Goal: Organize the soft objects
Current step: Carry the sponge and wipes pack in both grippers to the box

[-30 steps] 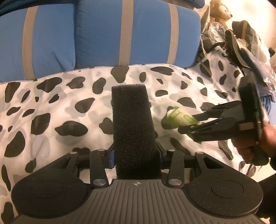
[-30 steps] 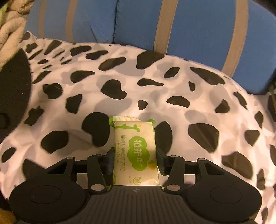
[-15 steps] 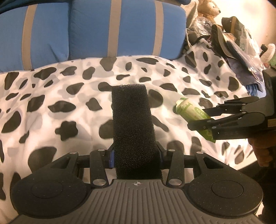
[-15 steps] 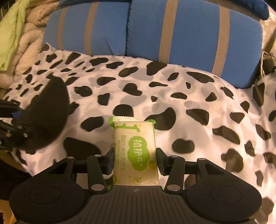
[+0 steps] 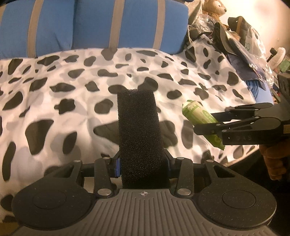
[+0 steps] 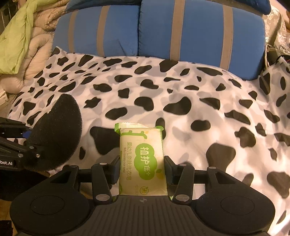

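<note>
Cow-print bedspread (image 5: 72, 94), white with black and grey patches, covers a bed; two blue pillows (image 5: 101, 25) with tan stripes lean along its far edge.

Left wrist view: left gripper (image 5: 143, 163) is clamped on a black foam sponge (image 5: 138, 130). Both fingers (image 5: 116, 166) press its lower sides; the block stands upright out of the grip, above the bedspread and not touching it. At right, the right gripper (image 5: 208, 125) enters side-on, held by a hand (image 5: 275, 161) at the frame edge. It carries a green-and-cream soap packet (image 5: 197, 114), tilted, also clear of the bedspread. Sponge and packet are near each other but apart. Clutter is piled past the bed's right corner: a brown teddy bear (image 5: 214, 8), plastic bags (image 5: 253, 41), dark items too blurred to identify.

Right wrist view: right gripper (image 6: 142, 172) is closed partway on the soap packet (image 6: 142, 159), fingers (image 6: 168, 168) against its long edges. Label faces the camera; English text reads "Baby laundry bar soap". At left, the left gripper (image 6: 27, 145) appears with the black foam sponge (image 6: 56, 130), which looks rounded here, probably from lens distortion. Beyond the bed's left corner lie a beige quilted blanket (image 6: 39, 41) and a lime-green cloth (image 6: 16, 40).
</note>
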A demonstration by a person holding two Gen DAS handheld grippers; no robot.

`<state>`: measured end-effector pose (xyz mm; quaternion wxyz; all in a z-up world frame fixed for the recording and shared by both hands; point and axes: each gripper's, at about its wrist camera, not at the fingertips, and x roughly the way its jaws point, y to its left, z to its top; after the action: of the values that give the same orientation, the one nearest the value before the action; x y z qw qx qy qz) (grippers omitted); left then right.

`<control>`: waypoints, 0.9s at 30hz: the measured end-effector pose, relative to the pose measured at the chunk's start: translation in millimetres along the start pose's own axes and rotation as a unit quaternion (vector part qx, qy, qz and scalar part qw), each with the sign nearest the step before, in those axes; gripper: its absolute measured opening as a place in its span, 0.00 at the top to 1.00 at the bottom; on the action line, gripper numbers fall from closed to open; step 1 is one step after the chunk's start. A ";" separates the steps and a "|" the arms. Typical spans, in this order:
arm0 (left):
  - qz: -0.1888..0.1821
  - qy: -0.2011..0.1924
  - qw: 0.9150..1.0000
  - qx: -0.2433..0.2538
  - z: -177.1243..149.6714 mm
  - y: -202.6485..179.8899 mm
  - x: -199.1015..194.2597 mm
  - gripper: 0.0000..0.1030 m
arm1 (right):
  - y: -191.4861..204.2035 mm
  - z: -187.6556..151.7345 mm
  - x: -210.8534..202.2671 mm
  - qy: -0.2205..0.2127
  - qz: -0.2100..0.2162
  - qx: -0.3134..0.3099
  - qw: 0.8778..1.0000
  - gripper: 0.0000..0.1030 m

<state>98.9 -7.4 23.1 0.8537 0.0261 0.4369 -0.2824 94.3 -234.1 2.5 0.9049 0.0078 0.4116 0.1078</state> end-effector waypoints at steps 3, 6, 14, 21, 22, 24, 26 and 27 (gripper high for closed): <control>-0.001 0.007 1.000 -0.002 -11.2 -5.2 -4.2 0.59 | 7.4 -10.4 -6.6 0.005 0.003 -0.002 1.000 0.51; -0.005 0.013 1.000 -0.006 -20.7 -8.9 -8.0 0.59 | 13.9 -20.4 -13.8 0.008 0.007 -0.001 1.000 0.51; -0.009 0.037 0.999 -0.013 -45.3 -21.4 -14.4 0.59 | 30.3 -45.3 -29.9 0.026 0.011 0.005 1.000 0.51; -0.010 0.063 0.998 -0.017 -64.1 -31.7 -18.9 0.59 | 45.3 -64.8 -41.6 0.047 0.015 0.010 0.999 0.50; -0.009 0.066 0.998 -0.018 -66.4 -33.1 -19.5 0.59 | 47.7 -67.7 -43.3 0.050 0.015 0.011 0.999 0.50; -0.003 0.076 0.997 -0.019 -70.3 -35.6 -19.7 0.59 | 51.5 -71.2 -45.6 0.056 0.014 0.011 0.998 0.50; 0.004 0.084 0.996 -0.021 -73.9 -37.2 -19.3 0.59 | 55.3 -74.9 -47.2 0.063 0.012 0.012 0.998 0.50; 0.006 0.088 0.996 -0.022 -75.3 -37.8 -19.5 0.59 | 56.9 -76.5 -47.1 0.068 0.011 0.011 0.998 0.50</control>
<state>15.9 -8.2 -1.0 0.8140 0.0350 0.5162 -0.2639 -3.5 -193.7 -7.2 0.8734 0.0152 0.4734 0.1135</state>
